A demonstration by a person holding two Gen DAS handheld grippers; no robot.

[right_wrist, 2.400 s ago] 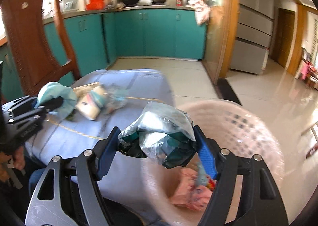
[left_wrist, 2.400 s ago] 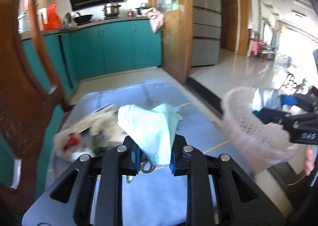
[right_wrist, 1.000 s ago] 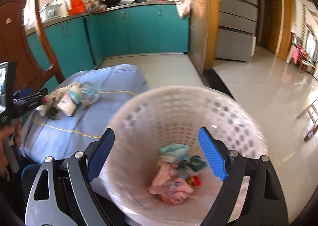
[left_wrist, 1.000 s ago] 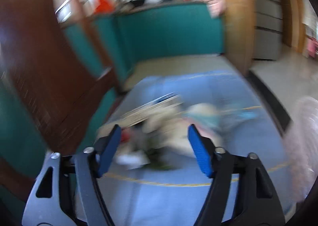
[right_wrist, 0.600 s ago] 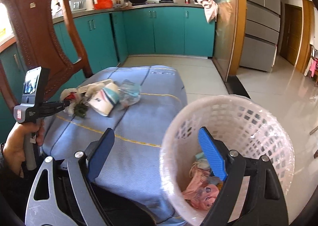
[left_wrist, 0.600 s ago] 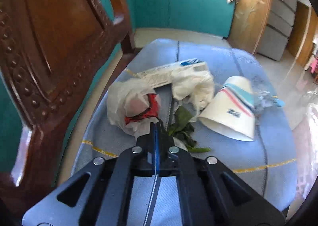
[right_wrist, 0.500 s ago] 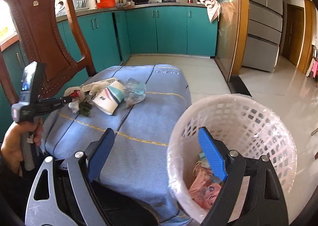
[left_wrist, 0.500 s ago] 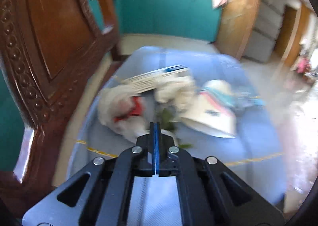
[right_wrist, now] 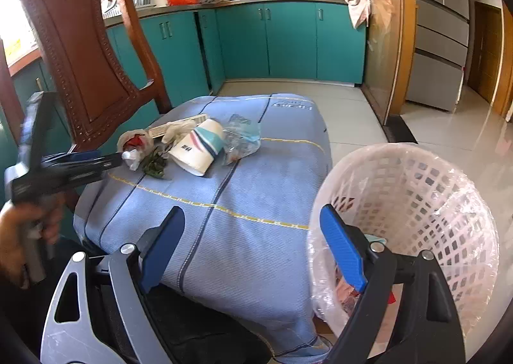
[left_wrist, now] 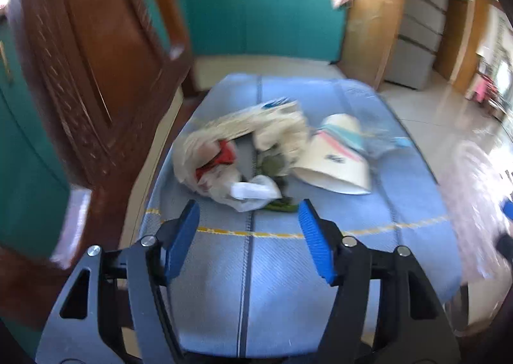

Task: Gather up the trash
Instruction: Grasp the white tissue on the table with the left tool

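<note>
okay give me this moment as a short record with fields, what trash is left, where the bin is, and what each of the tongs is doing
surface: blue cloth
trash left: paper cup on its side, white bag, clear wrapper, green leaves
bin: pink basket, beside the cloth, trash inside
left tongs: open, empty, just short of the pile
right tongs: open, empty, near the basket
</note>
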